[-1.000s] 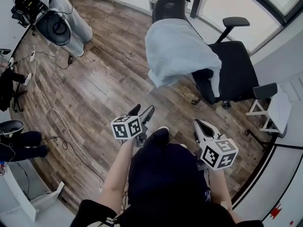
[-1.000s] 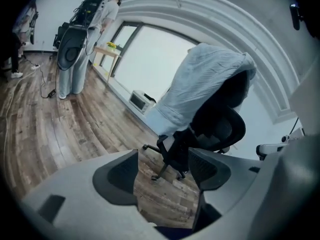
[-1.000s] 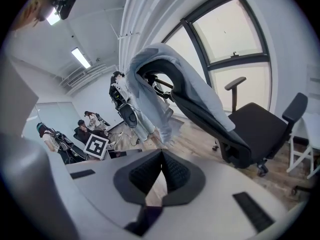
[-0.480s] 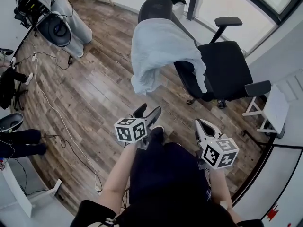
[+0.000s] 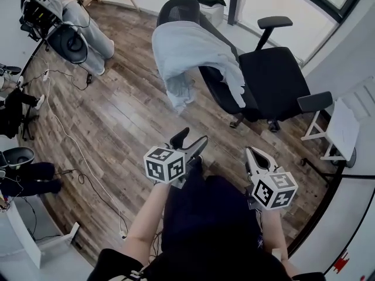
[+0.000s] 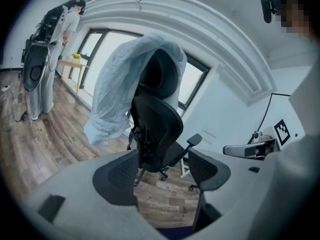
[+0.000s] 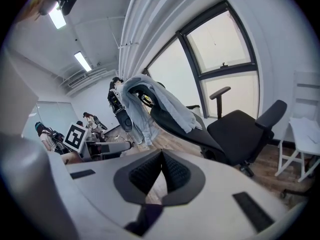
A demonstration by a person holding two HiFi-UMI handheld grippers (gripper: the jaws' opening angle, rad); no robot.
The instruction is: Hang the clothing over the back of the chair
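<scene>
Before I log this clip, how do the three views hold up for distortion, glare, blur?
Head view: sharp and evenly lit, clothing and chair clear, edges bowed. Left gripper view: heavy fisheye, dark corners, window behind the chair washed out. Right gripper view: same fisheye, ceiling lamp flares upper left.
</scene>
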